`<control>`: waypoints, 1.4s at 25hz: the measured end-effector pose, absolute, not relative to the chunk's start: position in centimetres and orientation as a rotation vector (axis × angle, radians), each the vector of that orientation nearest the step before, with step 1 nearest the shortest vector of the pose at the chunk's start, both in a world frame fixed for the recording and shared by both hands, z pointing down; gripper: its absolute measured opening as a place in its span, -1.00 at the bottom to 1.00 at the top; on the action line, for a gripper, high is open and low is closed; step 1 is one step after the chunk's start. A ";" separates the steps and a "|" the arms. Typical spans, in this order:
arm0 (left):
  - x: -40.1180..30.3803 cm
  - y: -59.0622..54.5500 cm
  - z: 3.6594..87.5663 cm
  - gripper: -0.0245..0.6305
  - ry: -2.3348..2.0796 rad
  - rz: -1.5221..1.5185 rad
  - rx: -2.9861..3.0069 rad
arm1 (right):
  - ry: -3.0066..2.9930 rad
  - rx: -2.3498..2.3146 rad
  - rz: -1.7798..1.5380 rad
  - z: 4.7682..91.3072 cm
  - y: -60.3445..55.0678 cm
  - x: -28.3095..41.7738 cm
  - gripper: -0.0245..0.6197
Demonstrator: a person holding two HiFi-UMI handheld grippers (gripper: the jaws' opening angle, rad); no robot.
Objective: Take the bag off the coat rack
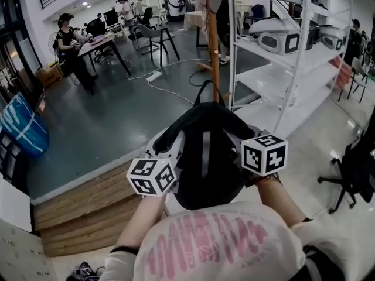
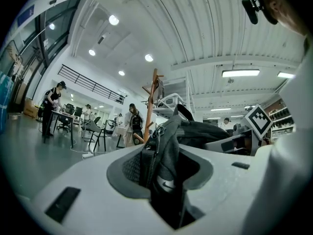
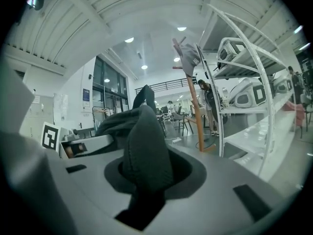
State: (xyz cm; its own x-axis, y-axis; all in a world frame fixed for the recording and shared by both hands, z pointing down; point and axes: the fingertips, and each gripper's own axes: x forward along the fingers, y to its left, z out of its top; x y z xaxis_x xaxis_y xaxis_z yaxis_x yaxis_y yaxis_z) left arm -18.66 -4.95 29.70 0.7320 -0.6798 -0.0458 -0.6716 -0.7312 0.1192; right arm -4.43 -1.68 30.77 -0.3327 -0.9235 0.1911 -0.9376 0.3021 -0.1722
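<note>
A black bag [image 1: 206, 157] hangs in front of my chest, held from both sides and apart from the wooden coat rack [image 1: 213, 45], which stands behind it. My left gripper [image 1: 169, 160] is shut on the bag's left side, where dark fabric and a zipper [image 2: 155, 153] fill the gap between the jaws. My right gripper [image 1: 245, 152] is shut on the right side, with a thick fold of the bag [image 3: 144, 153] pinched between its jaws. The bag's strap loop [image 1: 206, 89] sticks up towards the rack. A grey cap [image 3: 188, 55] hangs at the rack's top.
White shelving [image 1: 293, 69] with headset-like devices stands close on the right, next to the rack. A wooden step [image 1: 82, 209] lies at lower left, a blue bag [image 1: 20, 127] at far left, a black office chair [image 1: 351, 168] at right. People sit at desks [image 1: 99, 43] in the distance.
</note>
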 end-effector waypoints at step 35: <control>-4.5 -11.9 34.9 -0.55 -1.069 -0.090 2.728 | -2.504 1.717 0.455 35.9 -8.5 9.7 -0.61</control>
State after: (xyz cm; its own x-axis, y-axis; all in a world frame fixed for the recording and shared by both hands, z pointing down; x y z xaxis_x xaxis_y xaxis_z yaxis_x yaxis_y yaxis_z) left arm -4.46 -11.89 34.94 0.7352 -0.6776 0.0197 -0.6648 -0.7150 0.2162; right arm 9.71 -8.53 35.85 -0.3727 -0.9005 0.2242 -0.9218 0.3314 -0.2013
